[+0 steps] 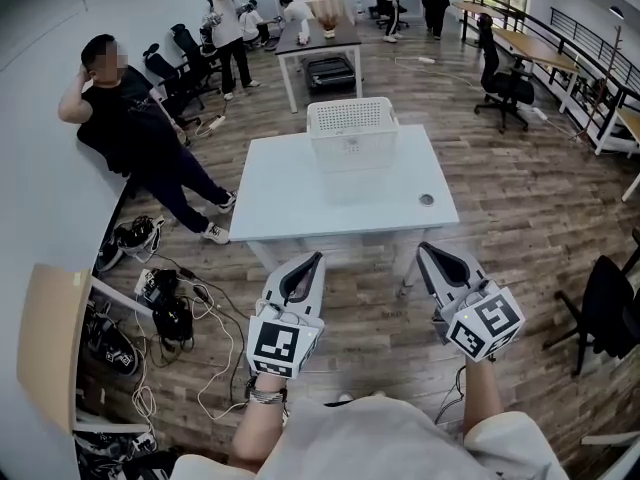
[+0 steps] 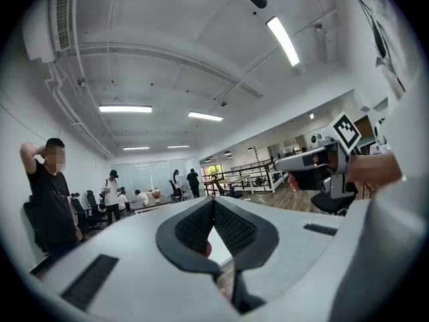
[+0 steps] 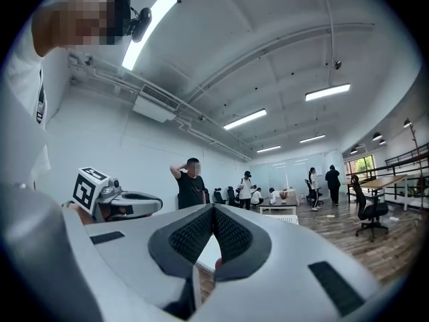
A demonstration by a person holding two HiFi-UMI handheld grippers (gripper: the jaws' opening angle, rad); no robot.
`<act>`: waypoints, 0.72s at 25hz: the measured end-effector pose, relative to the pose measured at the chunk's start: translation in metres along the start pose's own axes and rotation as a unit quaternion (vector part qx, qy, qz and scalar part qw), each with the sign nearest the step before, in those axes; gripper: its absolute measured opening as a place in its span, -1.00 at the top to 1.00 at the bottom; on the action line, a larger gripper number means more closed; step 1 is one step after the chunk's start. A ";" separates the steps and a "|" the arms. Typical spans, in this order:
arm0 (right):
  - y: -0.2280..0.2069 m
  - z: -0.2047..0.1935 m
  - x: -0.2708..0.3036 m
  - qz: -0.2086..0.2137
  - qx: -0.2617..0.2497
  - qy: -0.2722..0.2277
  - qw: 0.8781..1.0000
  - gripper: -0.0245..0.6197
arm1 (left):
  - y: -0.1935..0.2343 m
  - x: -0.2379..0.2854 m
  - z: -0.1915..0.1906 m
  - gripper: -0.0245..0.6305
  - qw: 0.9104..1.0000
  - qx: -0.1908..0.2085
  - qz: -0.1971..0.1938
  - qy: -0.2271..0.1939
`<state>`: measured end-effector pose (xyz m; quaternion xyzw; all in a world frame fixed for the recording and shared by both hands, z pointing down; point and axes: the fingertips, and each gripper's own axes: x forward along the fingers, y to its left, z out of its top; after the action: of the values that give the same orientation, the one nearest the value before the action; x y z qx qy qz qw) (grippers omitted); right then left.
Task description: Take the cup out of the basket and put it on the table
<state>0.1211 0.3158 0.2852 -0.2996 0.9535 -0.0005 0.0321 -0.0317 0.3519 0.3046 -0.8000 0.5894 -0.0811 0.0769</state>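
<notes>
A white slotted basket (image 1: 352, 131) stands at the far edge of the white table (image 1: 300, 203). Its walls hide the inside, so no cup shows in any view. In the right gripper view the basket (image 3: 285, 219) peeks just past the jaws. My left gripper (image 1: 318, 257) is held level short of the table's near edge, jaws closed tip to tip with nothing between them. My right gripper (image 1: 423, 249) hangs beside it on the right, also shut and empty. Each shows from the side in the other's view: the right gripper (image 2: 315, 158), the left gripper (image 3: 124, 205).
A small round fitting (image 1: 427, 199) sits in the tabletop near its right edge. A person in black (image 1: 130, 128) leans on the left wall. Cables and shoes (image 1: 165, 303) litter the floor at left. Office chairs (image 1: 505, 83) and another table (image 1: 320, 43) stand behind.
</notes>
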 end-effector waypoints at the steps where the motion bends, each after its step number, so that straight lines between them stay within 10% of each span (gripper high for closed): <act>1: -0.003 -0.001 -0.001 0.002 0.002 0.001 1.000 0.87 | -0.002 0.002 -0.001 0.93 1.000 -0.001 0.002 0.002; 18: -0.053 -0.025 0.007 0.046 0.007 0.020 0.999 0.87 | -0.005 0.052 -0.024 0.93 0.999 -0.014 0.025 0.016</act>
<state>0.1441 0.2673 0.3112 -0.2556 0.9666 -0.0113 0.0153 -0.0169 0.3032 0.3308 -0.7844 0.6118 -0.0836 0.0585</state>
